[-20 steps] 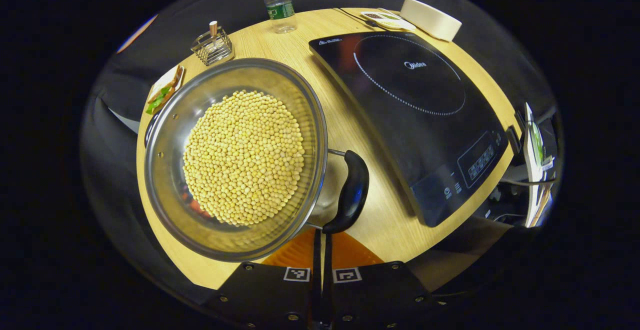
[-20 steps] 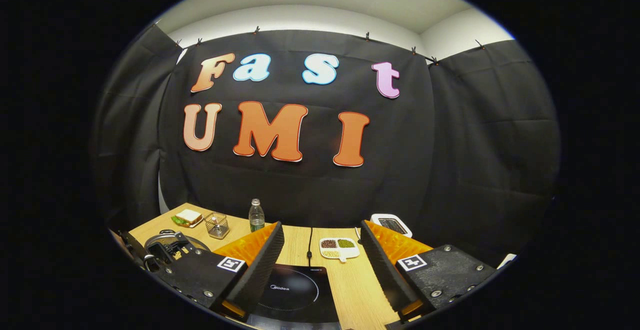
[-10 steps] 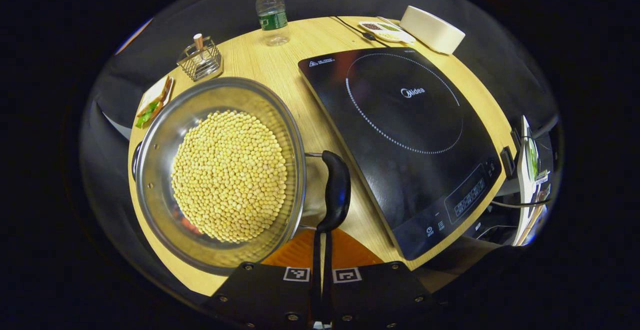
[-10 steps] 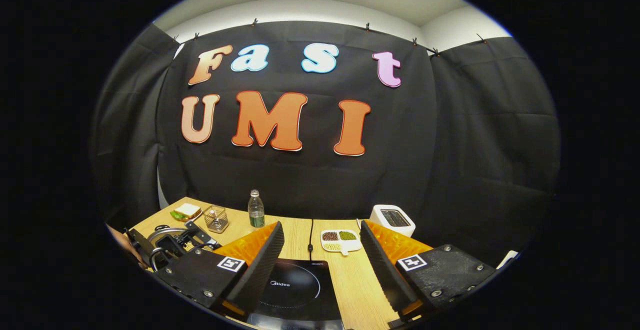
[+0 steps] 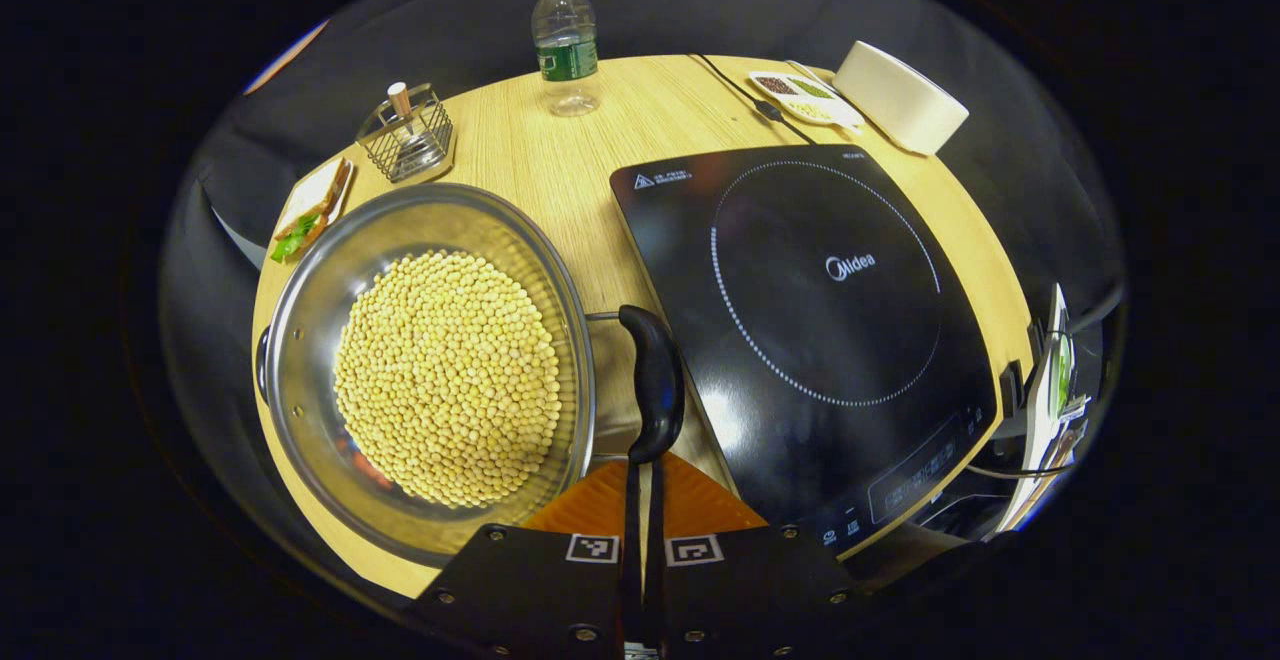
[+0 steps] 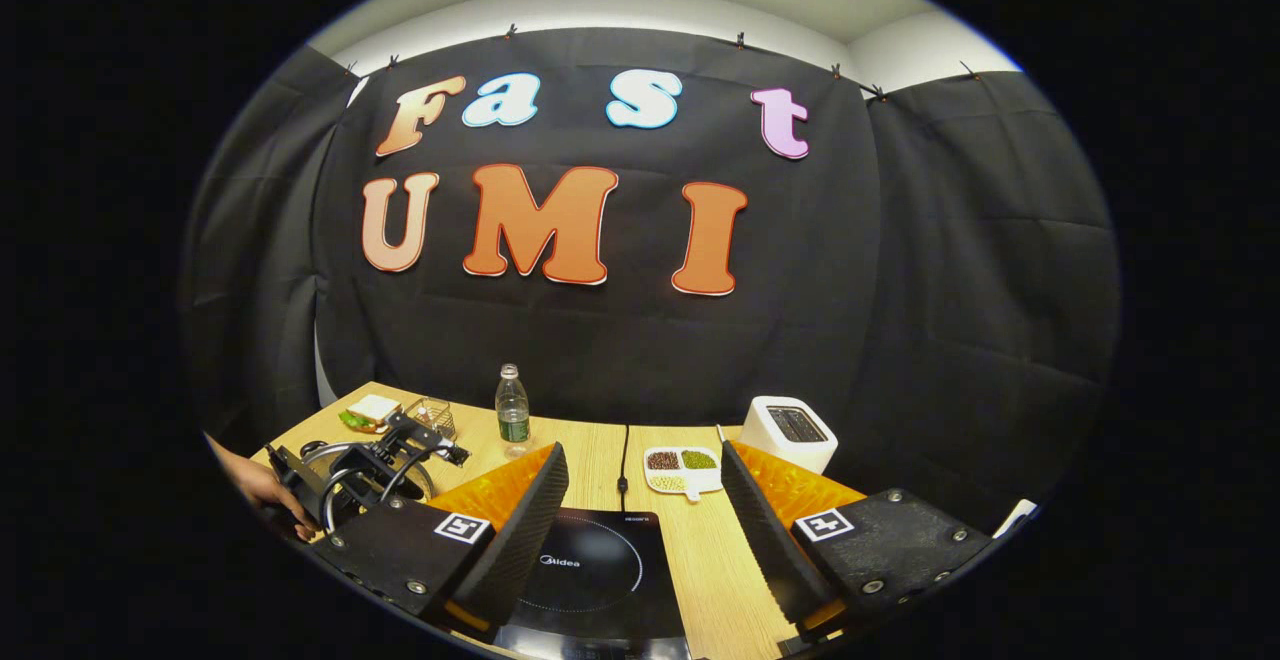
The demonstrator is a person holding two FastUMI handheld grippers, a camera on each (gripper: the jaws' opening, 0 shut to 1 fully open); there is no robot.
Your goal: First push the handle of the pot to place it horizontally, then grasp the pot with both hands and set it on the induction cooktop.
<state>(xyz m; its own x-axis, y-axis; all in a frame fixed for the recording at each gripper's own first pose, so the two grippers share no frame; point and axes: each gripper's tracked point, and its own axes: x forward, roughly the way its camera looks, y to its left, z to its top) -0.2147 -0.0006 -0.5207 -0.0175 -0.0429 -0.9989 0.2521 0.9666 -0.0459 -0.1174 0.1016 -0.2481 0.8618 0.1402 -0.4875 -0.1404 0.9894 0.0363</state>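
A steel pot (image 5: 300,270) full of yellow soybeans stands on the wooden table, left of the black induction cooktop (image 5: 800,280). Its black handle (image 5: 652,380) sticks out on the side facing the cooktop and runs straight up the left gripper view. My left gripper (image 5: 645,465) is shut with nothing between its fingers, its tips at the near end of that handle. In the right gripper view my right gripper (image 6: 642,450) hangs open above the near part of the cooktop (image 6: 600,570), holding nothing. At far left there, a hand (image 6: 255,485) holds the left gripper (image 6: 350,465) over the pot.
At the back of the table are a water bottle (image 5: 565,40), a wire basket (image 5: 410,135), a plate with a sandwich (image 5: 310,210), a divided dish of beans (image 5: 805,95) and a white toaster (image 5: 900,95). A cable (image 5: 745,95) runs to the cooktop.
The pot handle has swung from slanted to straight in the left gripper view, with the shut tips staying at its end. The right gripper view has dipped slightly, showing more table.
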